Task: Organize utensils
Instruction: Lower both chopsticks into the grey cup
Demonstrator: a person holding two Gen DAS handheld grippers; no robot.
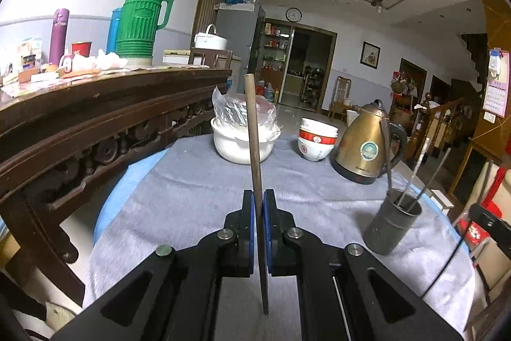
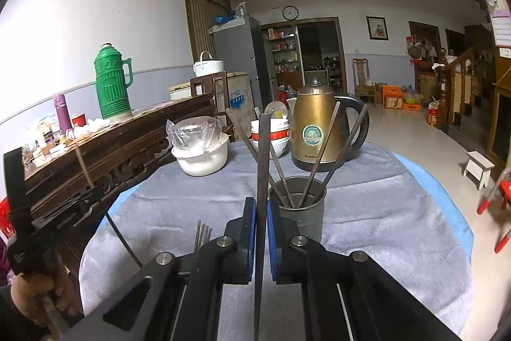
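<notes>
My left gripper (image 1: 258, 197) is shut on a brown chopstick (image 1: 252, 130) held upright above the grey cloth. The grey metal utensil cup (image 1: 391, 222) stands to its right with several chopsticks in it. My right gripper (image 2: 262, 205) is shut on a dark chopstick (image 2: 263, 155), held upright just in front of and left of the cup (image 2: 303, 213), which holds several chopsticks. Several more chopsticks (image 2: 202, 234) lie on the cloth left of the right gripper. The left gripper also shows at the left edge of the right wrist view (image 2: 57, 219).
A white pot with a plastic bag (image 1: 242, 139), stacked bowls (image 1: 316, 139) and a gold kettle (image 1: 367, 146) stand at the far side of the grey cloth (image 1: 191, 197). A dark wooden sideboard (image 1: 95, 117) with a green thermos (image 1: 140, 18) runs along the left.
</notes>
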